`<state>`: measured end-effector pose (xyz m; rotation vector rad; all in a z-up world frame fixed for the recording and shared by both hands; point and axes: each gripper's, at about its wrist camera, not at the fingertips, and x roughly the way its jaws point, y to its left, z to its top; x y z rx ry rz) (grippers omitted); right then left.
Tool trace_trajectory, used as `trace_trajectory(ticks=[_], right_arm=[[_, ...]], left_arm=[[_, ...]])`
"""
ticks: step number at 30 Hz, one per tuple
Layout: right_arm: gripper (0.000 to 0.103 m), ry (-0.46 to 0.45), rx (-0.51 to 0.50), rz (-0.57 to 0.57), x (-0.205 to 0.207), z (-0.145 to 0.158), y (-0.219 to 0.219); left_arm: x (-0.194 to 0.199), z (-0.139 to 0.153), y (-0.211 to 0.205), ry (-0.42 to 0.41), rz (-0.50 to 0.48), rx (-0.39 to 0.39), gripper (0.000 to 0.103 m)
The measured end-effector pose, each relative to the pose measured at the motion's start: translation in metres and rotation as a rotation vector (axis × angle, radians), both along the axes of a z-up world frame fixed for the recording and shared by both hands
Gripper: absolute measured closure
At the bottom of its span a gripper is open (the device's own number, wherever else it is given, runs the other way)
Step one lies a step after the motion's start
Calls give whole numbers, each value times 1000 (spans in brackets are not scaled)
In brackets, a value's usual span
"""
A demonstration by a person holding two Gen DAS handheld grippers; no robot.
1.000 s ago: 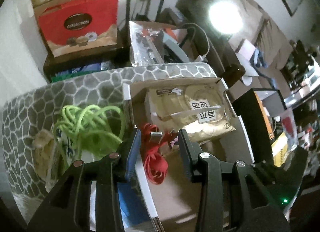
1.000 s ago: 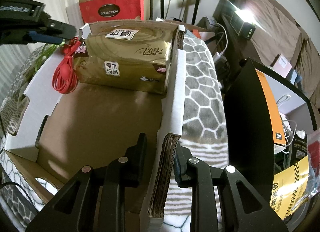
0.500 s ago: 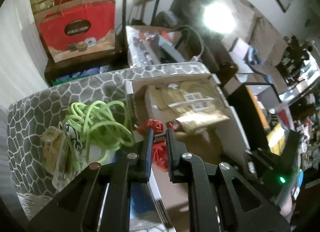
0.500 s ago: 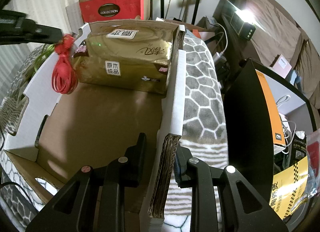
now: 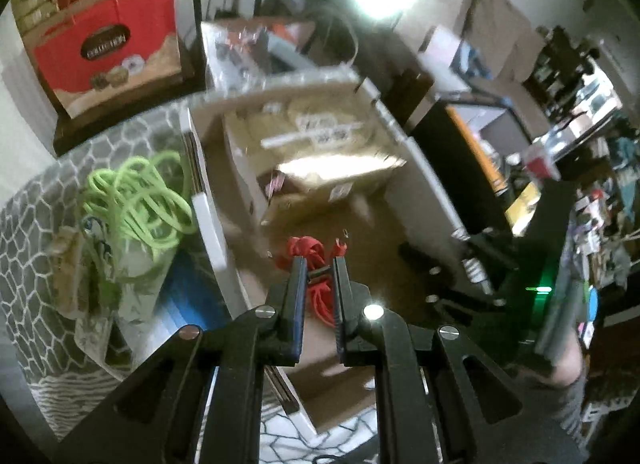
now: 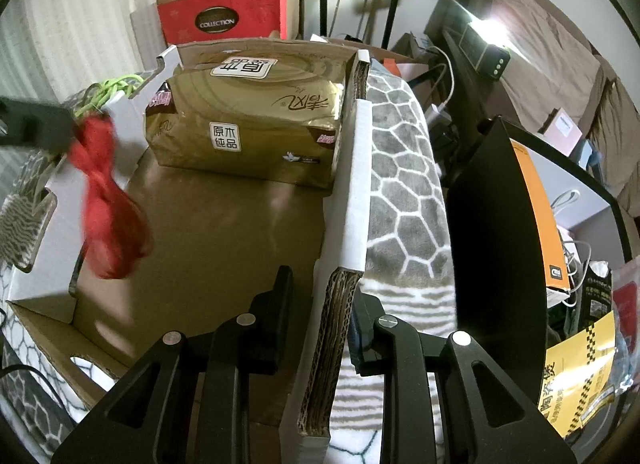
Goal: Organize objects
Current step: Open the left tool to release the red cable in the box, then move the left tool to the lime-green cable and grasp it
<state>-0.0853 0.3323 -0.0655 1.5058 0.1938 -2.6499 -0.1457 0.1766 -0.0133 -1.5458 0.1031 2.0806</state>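
Red cable point(image 5: 316, 264) pinched in left hand-held gripper point(image 5: 320, 268) above cardboard box point(image 6: 348, 200); right hand-held gripper point(image 6: 320, 304) clamps box wall.

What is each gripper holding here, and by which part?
The left gripper is shut on the red cable, pinched near the top of its bundle, coils hanging below. The right gripper clamps the cardboard box by its side wall.

I'm looking at a cluttered home room, likely a bedroom: a patterned grey blanket point(image 6: 404, 200) underneath, red gift boxes point(image 6: 224, 12) stacked by a white curtain point(image 6: 80, 24), brown padded furniture point(image 6: 548, 76) and a lamp point(image 6: 484, 48) to my right.
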Motion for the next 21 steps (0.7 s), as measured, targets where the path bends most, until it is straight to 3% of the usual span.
trace_trajectory(ticks=[4, 6, 7, 9, 12, 16, 21], right_arm=[[78, 0, -1, -1, 0, 0, 0], [78, 1, 0, -1, 0, 0, -1], [78, 1, -1, -2, 0, 0, 0], [78, 1, -3, -2, 0, 0, -1], [78, -1, 0, -1, 0, 0, -1], [78, -1, 1, -2, 0, 0, -1], [78, -1, 1, -1, 0, 0, -1]], left_arm=[[-12, -11, -2, -9, 40, -61, 92], [-16, -11, -10, -9, 62, -36, 89], [-16, -8, -15, -16, 66, -11, 86], [-16, -2, -26, -34, 70, 40, 66], [-17, 16, -48, -24, 81, 133, 54], [-28, 31, -82, 14, 150, 166, 46], [-45, 28, -119, 28, 243, 129, 39]])
